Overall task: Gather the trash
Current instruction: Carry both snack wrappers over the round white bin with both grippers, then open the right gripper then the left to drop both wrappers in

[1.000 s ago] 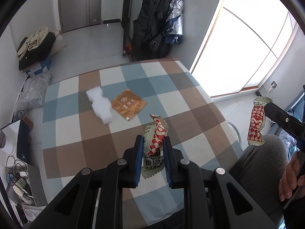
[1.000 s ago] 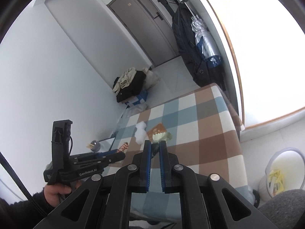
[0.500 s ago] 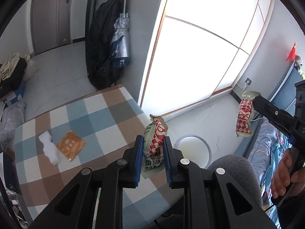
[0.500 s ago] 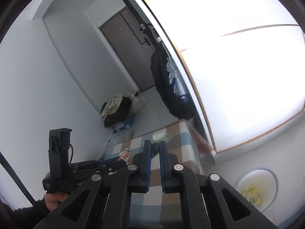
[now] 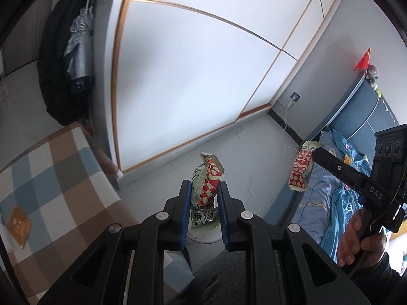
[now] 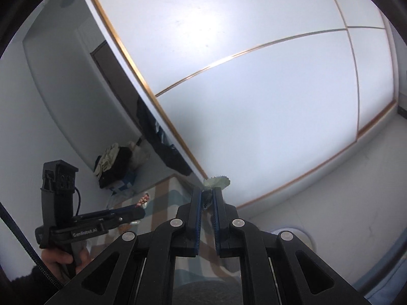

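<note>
My left gripper (image 5: 202,186) is shut on a red-and-white checked snack wrapper (image 5: 207,185), which stands upright between the blue pads. Right below it, a white bin (image 5: 206,239) shows on the floor, mostly hidden by the fingers. At the right of the left wrist view, my right gripper (image 5: 315,151) is shut on a second checked wrapper (image 5: 300,169) that hangs down from its tip. In the right wrist view, only that wrapper's pale serrated edge (image 6: 217,181) sticks out past the right gripper (image 6: 207,193). The left gripper (image 6: 138,212) shows at the lower left there.
The checked table (image 5: 63,178) lies at the left with an orange packet (image 5: 19,223) on it. A backpack and umbrella (image 5: 68,58) hang by the white sliding doors (image 5: 190,76). A bed with blue bedding (image 5: 338,198) is at the right. A person's grey trouser leg (image 5: 229,274) is below.
Both grippers have swung right, away from the table and over the floor by the sliding doors. The bin now sits under the left gripper. Both wrappers remain held.
</note>
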Demonstrator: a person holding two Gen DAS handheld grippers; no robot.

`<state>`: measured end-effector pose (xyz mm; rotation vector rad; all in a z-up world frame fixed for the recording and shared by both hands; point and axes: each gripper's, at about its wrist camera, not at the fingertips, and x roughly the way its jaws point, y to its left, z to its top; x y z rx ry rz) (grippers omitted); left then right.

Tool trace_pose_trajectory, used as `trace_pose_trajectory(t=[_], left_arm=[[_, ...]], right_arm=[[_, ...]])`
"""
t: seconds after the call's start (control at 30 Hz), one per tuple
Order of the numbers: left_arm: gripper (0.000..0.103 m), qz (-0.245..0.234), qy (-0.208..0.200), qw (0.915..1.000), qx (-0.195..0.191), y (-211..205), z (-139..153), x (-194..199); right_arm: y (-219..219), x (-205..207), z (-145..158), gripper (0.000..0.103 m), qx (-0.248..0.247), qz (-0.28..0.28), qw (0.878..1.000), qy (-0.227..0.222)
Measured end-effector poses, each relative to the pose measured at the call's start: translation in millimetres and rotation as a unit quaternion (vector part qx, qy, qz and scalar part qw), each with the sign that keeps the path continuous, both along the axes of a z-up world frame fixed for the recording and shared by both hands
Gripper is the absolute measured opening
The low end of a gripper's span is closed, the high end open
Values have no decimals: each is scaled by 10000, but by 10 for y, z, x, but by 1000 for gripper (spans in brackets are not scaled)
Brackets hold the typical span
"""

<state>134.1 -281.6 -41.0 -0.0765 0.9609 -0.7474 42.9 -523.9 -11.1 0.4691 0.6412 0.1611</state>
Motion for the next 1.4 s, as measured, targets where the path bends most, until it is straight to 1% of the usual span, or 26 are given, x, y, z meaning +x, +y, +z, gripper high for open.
trace_pose_trajectory(t=[0.17, 0.33, 0.4, 0.47, 0.6, 0.73, 0.83, 0.93, 1.1, 1.13, 1.2, 1.27, 1.3, 1.4], left_arm=[[16, -310, 609, 9976, -139, -367, -308, 143], [16, -501, 1041, 9933, -40, -605, -635, 286], [16, -557, 1189, 9913, 5, -672, -724, 317], [16, -582, 1368, 9889, 47, -715, -846, 375], [16, -606, 1557, 9858, 154, -767, -972, 432], [16, -661, 1704, 9829, 225, -843, -1081, 470], [16, -673, 1866, 9797, 270, -903, -1164, 504], [16, -711, 1993, 9768, 329, -966, -1255, 527], [16, -836, 2103, 9732, 420, -1076, -1323, 531], [16, -844, 2116, 9727, 451, -1093, -1342, 540], [16, -882, 2170, 9709, 508, -1133, -1379, 564], [16, -898, 2202, 9695, 595, -1160, -1420, 579], [16, -894, 2219, 9690, 613, -1165, -1433, 589], [16, -933, 2346, 9652, 679, -1217, -1478, 608]], right_arm=[[-300, 75, -434, 8, 140, -329, 9981, 493], [-497, 180, -917, 8, 269, -463, 9935, 1003], [-562, 223, -1114, 8, 332, -485, 9910, 1201], [-631, 254, -1299, 8, 470, -483, 9891, 1311], [-644, 348, -1750, 8, 607, -494, 9815, 1746], [-644, 405, -2083, 8, 727, -496, 9747, 2054], [-614, 379, -2259, 8, 750, -463, 9702, 2256], [-595, 405, -2390, 11, 803, -440, 9661, 2412], [-528, 466, -2581, 12, 866, -174, 9582, 2723], [-514, 469, -2597, 14, 840, -133, 9571, 2770], [-495, 462, -2610, 24, 788, -136, 9564, 2810], [-515, 448, -2628, 43, 788, -178, 9556, 2833], [-527, 440, -2631, 47, 786, -222, 9552, 2846], [-580, 399, -2627, 50, 789, -321, 9543, 2865]])
